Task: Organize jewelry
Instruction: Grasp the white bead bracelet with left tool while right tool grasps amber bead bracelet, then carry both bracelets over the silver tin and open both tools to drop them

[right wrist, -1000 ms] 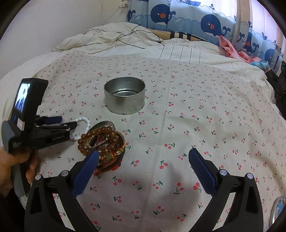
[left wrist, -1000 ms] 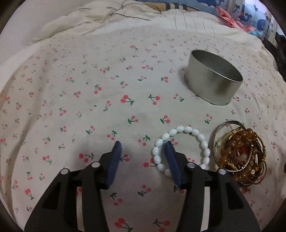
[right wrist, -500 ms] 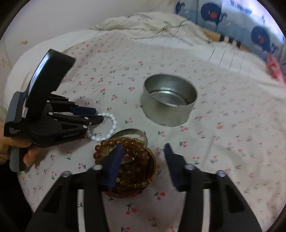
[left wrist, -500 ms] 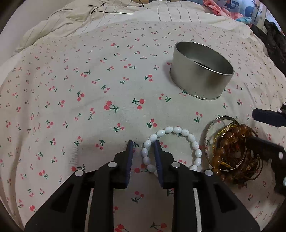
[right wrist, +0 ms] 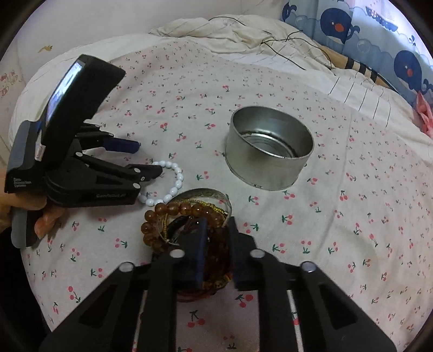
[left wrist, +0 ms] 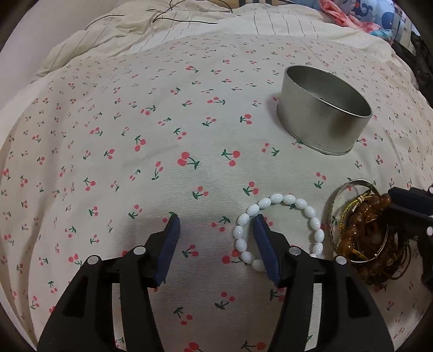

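Observation:
A white bead bracelet (left wrist: 288,199) (right wrist: 177,176) lies on the cherry-print sheet. My left gripper (left wrist: 216,222) (right wrist: 148,158) stands over its left side with the jaws opening. One finger is inside the loop, the other outside, and neither pad presses the beads. To the right sits a pile of brown bead bracelets (left wrist: 360,238) (right wrist: 167,208) with a silver bangle (left wrist: 351,182) (right wrist: 205,193). My right gripper (right wrist: 216,223) (left wrist: 392,200) is down on this pile, its jaws closing with brown strands pinched between the pads. An empty round metal tin (left wrist: 324,121) (right wrist: 265,168) stands behind.
A crumpled striped quilt (right wrist: 216,29) with a thin black cable lies at the back of the bed. A whale-print curtain (right wrist: 338,24) and pink cloth (right wrist: 425,113) are at the far right. A hand (right wrist: 40,216) holds the left gripper at the bed's left side.
The right gripper came down over the brown pile and its wide jaws narrowed onto it. The left jaws closed in near the white beads, then widened again.

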`<state>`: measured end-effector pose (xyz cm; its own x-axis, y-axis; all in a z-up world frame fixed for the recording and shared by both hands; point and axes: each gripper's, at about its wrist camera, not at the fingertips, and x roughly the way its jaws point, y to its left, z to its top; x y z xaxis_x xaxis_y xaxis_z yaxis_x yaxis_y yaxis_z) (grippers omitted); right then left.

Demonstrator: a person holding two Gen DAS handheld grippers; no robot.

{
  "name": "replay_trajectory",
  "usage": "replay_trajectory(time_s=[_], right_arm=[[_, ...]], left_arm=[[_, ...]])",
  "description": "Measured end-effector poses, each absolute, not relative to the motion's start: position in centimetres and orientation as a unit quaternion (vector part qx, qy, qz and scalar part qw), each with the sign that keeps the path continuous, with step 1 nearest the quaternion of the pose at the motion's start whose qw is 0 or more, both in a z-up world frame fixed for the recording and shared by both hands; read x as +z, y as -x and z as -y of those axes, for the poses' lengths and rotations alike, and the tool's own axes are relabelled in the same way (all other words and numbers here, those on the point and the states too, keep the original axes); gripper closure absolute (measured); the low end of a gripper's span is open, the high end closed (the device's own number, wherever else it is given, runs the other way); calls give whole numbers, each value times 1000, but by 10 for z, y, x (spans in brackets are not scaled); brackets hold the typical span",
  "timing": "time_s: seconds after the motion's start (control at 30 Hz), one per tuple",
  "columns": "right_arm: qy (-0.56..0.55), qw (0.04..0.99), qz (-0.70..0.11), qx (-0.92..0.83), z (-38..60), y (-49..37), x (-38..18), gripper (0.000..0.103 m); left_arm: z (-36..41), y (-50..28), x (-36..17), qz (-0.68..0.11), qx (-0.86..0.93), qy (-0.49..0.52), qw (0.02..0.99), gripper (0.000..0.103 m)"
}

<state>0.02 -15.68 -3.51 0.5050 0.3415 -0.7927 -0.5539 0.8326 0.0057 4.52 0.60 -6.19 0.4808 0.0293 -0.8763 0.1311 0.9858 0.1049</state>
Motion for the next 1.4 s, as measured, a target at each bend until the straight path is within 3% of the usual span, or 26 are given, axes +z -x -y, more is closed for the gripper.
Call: replay_trajectory(time_s=[0.07,0.13,0.17,0.2,0.27,1.4], right_arm=[[124,858,-421,265,156,2,-33,91],[108,863,-414,270,159,5,-26,91],[102,865,-410,271,160,5,-23,91],[90,868,-406,273,163,5,-19,91],[63,873,-399,274,173,6,-13,91],[-49,876,-395,273,206,-3,-3,91]], left_arm=[[-7,-44,-61,-507,-35,-77,858,51],[-8,-45,-60,-509,-57,-63,857,70],[-7,-44,-60,-510,-66,-57,856,87],[-6,-44,-59,-509,-72,-57,856,93],[-2,-41,-59,-503,-79,-63,858,96],[10,-29,-34,-457,-102,-76,880,96]])
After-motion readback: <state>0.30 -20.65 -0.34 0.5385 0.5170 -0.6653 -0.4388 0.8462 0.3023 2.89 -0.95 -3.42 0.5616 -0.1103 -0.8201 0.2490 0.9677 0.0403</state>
